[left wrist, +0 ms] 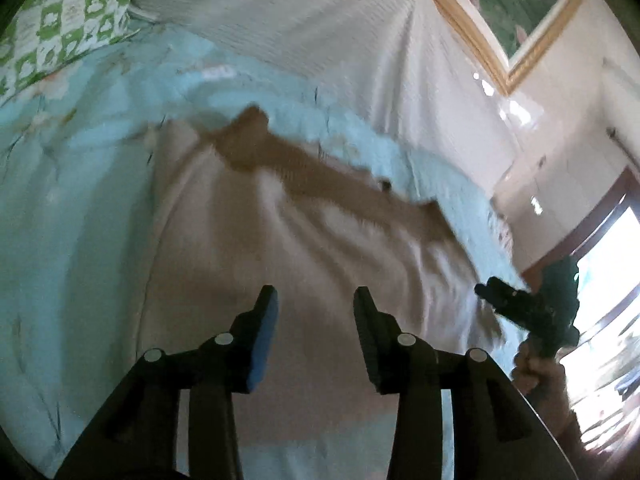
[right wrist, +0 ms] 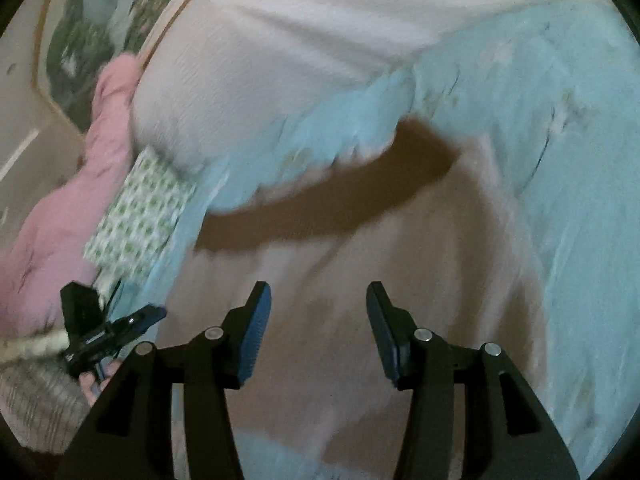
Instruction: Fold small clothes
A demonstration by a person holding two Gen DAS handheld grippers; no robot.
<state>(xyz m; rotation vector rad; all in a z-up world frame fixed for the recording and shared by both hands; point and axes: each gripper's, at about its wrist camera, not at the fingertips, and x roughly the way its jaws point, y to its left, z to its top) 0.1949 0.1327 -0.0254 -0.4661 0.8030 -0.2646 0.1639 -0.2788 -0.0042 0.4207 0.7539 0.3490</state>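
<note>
A small beige garment (left wrist: 304, 264) with a brown waistband (left wrist: 320, 176) lies spread on a light blue bedspread (left wrist: 72, 208). My left gripper (left wrist: 316, 300) is open and empty, hovering over the garment's near part. In the right wrist view the same garment (right wrist: 400, 280) and its brown band (right wrist: 332, 200) lie ahead of my right gripper (right wrist: 318, 296), which is open and empty above the cloth. The right gripper also shows in the left wrist view (left wrist: 520, 304) at the garment's right edge. The left gripper shows in the right wrist view (right wrist: 108, 328) at the left. Both views are motion-blurred.
A cream ribbed headboard (left wrist: 320, 20) stands behind the bed. A green-and-white patterned pillow (left wrist: 68, 20) lies at the far left corner. A pink blanket (right wrist: 72, 200) is heaped beside the bed. A framed picture (left wrist: 512, 8) hangs on the wall; a bright window (left wrist: 608, 280) is at right.
</note>
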